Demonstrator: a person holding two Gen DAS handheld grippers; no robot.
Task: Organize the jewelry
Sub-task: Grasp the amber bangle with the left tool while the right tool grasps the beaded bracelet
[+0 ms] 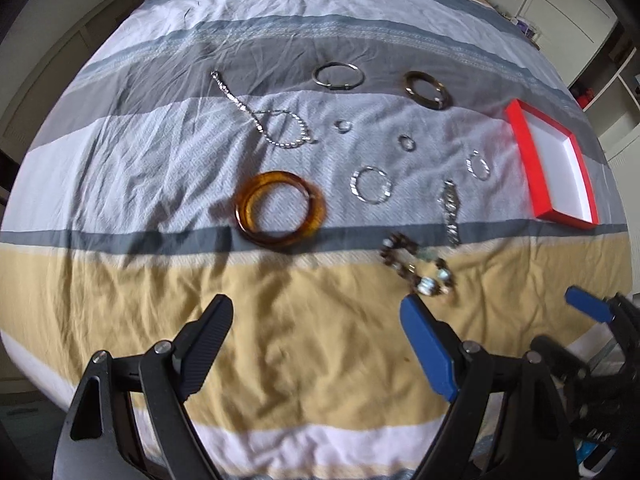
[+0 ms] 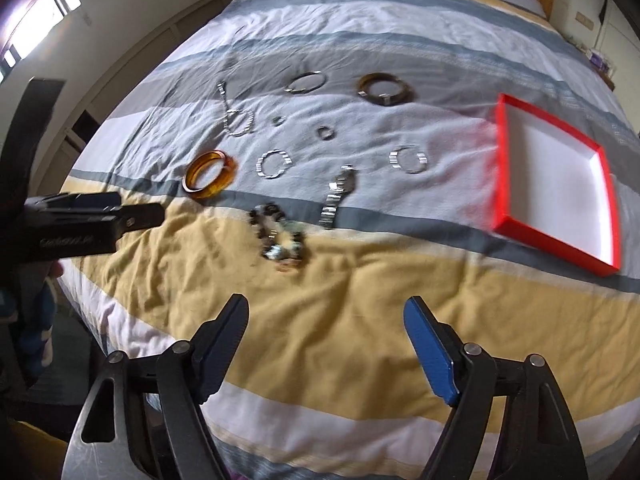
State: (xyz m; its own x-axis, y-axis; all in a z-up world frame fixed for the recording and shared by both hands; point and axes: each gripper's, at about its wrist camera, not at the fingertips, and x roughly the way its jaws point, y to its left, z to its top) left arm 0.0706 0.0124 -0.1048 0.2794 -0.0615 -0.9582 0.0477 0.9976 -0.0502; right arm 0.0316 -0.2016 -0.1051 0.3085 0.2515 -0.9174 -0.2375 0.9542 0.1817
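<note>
Jewelry is spread loose on the striped bed, with the shallow red cardboard box empty at its right. Both hand-held grippers, left and right, are held spread and empty; the dark beaded bracelet, nearest, is best pinched by one bead.

Ahead of the left claw, a translucent amber plastic bangle lies flat on the striped bedspread. Just beyond the right claw sits a chunky beaded bracelet of dark and pale stones, with a silver metal-link wristwatch stretched out behind it. Further off lie two silver hoop earrings, two small rings, a silver chain, a thin silver bangle and a dark brown bangle. To the right claw's far right rests an open, shallow red box with white lining.
</note>
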